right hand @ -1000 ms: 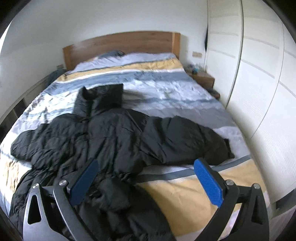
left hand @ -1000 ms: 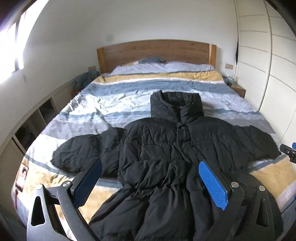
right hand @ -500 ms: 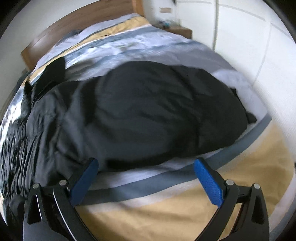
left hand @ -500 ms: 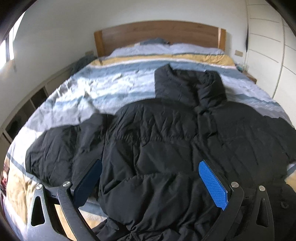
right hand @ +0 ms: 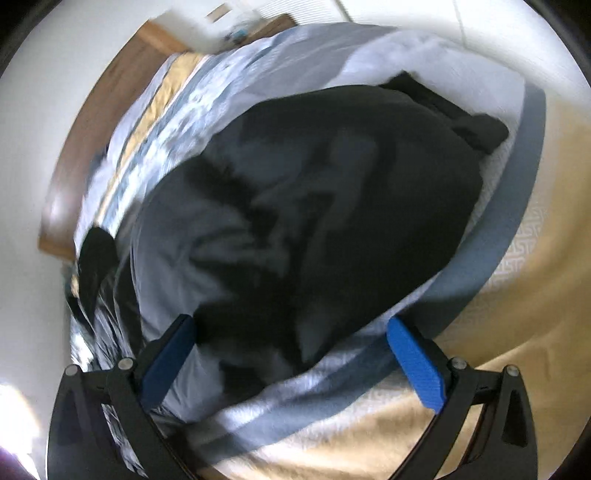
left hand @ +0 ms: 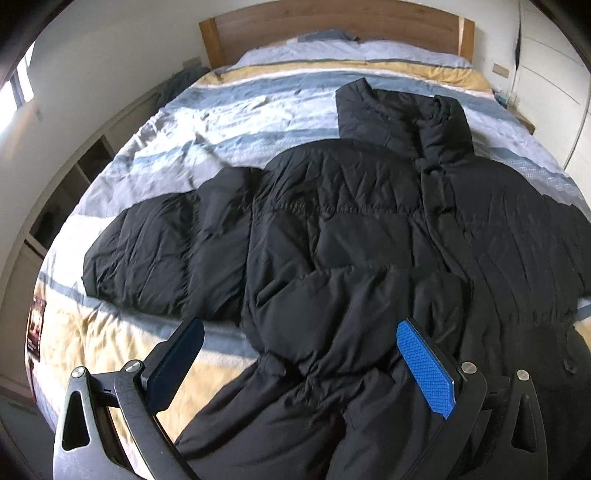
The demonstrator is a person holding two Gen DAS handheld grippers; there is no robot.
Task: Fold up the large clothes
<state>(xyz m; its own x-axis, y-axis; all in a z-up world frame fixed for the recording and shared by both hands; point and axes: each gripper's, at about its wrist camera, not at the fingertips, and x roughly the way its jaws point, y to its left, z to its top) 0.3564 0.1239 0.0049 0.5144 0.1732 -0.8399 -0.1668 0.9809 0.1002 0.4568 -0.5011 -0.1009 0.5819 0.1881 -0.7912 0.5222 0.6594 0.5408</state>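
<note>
on the striped bed (left hand: 236, 110) a black puffer jacket (left hand: 351, 236) lies face up, its long axis running from hem near the foot to collar (left hand: 402, 110) toward the headboard (left hand: 332, 22), sleeves spread to either side. left gripper (left hand: 299, 365) hovers over the jacket's lower front and right gripper (right hand: 291, 354) over the blurred right sleeve (right hand: 351, 192), both with fingers wide and holding nothing. slippery, puffy fill could spring out of a shallow pinch, or bedding could get pinched along with the sleeve.

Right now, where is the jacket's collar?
In the left wrist view the collar sits top centre, toward the wooden headboard, flat on the striped duvet.
</note>
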